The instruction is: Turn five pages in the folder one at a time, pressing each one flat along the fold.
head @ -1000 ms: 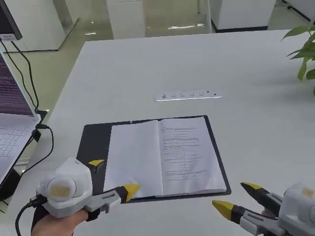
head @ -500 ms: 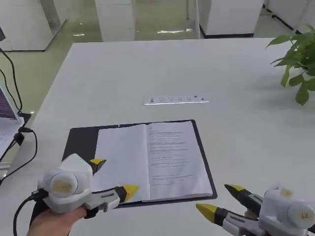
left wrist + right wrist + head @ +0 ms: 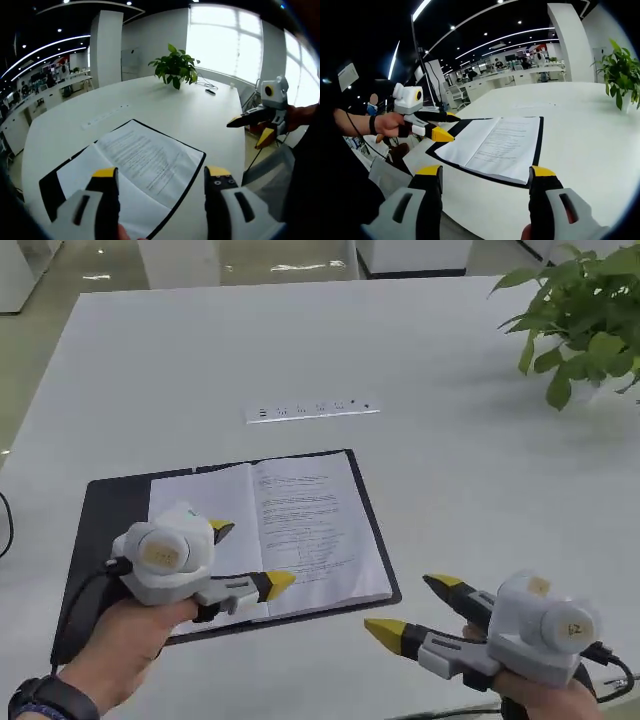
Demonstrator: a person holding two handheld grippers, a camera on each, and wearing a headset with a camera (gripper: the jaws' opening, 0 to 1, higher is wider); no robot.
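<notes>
Open black folder lying flat on the white worktop, printed page on the right, blank page on the left, spine running near to far. The left gripper is held over the near part of the left page; its jaws stand wide apart and hold nothing, and whether a tip touches the paper cannot be told. The right gripper is held over bare worktop just near and right of the folder's near right corner, its jaws likewise spread wide and empty, pointing left towards the folder. A socket strip is set into the worktop beyond the folder. A potted plant stands at the far right.
</notes>
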